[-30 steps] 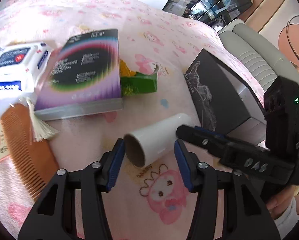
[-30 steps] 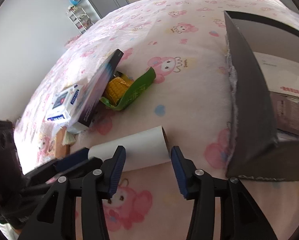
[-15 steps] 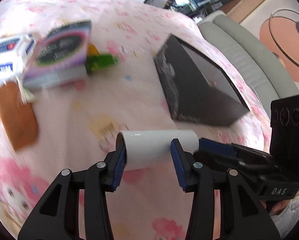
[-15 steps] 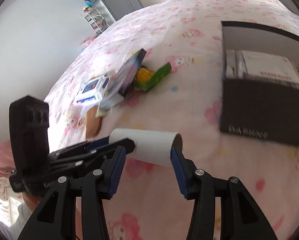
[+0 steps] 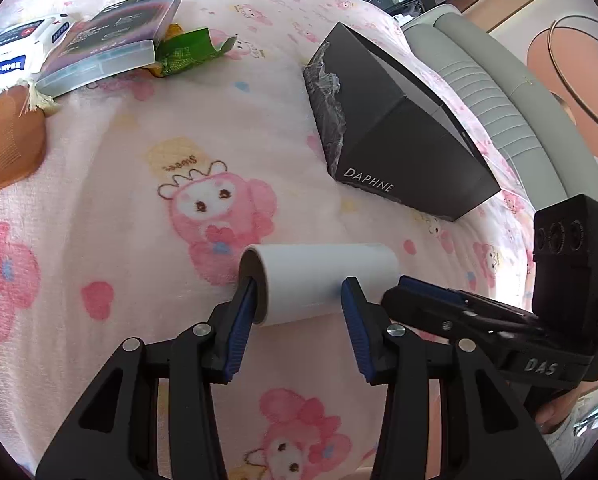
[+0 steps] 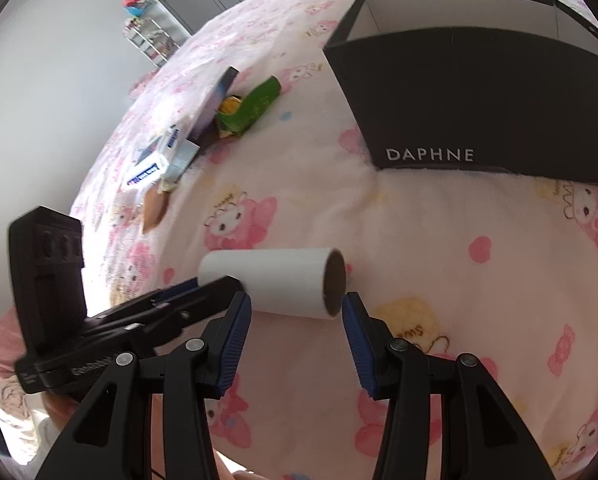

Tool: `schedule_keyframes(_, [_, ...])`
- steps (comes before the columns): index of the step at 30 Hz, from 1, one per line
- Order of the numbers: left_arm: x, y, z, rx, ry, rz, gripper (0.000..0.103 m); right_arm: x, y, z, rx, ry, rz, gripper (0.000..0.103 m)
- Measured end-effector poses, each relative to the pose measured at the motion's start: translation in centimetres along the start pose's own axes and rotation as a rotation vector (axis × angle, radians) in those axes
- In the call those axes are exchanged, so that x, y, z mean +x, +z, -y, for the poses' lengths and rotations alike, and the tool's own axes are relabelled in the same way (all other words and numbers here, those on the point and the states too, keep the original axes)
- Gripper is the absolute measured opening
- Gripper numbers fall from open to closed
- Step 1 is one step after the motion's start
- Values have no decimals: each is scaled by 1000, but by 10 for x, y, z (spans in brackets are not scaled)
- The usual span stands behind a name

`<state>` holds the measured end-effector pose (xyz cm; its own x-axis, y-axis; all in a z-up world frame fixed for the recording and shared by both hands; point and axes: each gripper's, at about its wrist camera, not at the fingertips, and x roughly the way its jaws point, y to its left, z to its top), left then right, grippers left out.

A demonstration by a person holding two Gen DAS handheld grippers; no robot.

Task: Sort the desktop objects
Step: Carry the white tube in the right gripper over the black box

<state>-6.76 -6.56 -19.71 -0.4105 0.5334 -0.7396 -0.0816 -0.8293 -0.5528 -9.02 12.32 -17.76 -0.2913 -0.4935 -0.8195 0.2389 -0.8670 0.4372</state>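
Note:
A white roll [image 5: 319, 276] with a brown hollow core hangs level above the pink cartoon blanket [image 5: 139, 140]. My left gripper [image 5: 299, 320] is shut on it, one pad at its open end, the other against its side. From the right, my right gripper [image 5: 395, 284] takes the other end. In the right wrist view the roll [image 6: 283, 284] sits between the right gripper's [image 6: 295, 316] fingers, and the left gripper [image 6: 227, 282] reaches in from the left. A black DAPHNE box [image 5: 399, 140] [image 6: 479, 100] stands open-topped beyond the roll.
At the far left lie a brown comb [image 5: 13, 148], a dark flat case [image 5: 111, 40], a green corn packet [image 5: 187, 50] and a white tissue pack [image 5: 11, 48]. A grey sofa [image 5: 499, 92] runs behind the box. A hand [image 5: 555, 412] holds the right gripper.
The roll lay on the blanket a second ago with both grippers around it. Both grippers have since lifted it and drawn it back toward the near edge, away from the pile.

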Motion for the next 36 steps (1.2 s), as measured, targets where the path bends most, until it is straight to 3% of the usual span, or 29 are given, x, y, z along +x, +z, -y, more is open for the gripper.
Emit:
schedule_keyframes(6, [-2,2,15,48,41,0,44,-1,4,-2,-21,25,21,45])
schedule_keyframes(10, [-13,14,39,66,-5,32,44,-34,14,-8,-61,26,103,45])
schedule_keyframes(21, [-15,95,152,259,-67,177,44,-131,66,31,-26,7,350,45])
schedule_keyframes(27, [47,149,208,316,-108,134,43,-158,106,80,20,-107,440,45])
schedule_keyframes(33, [106,170,222,291,-92,66,43,-144,130,132,101,-112,400,45])
schedule_keyframes(36, [139,177,212,222,-64,-2,44,-131,137,152,132,-121,368,45])
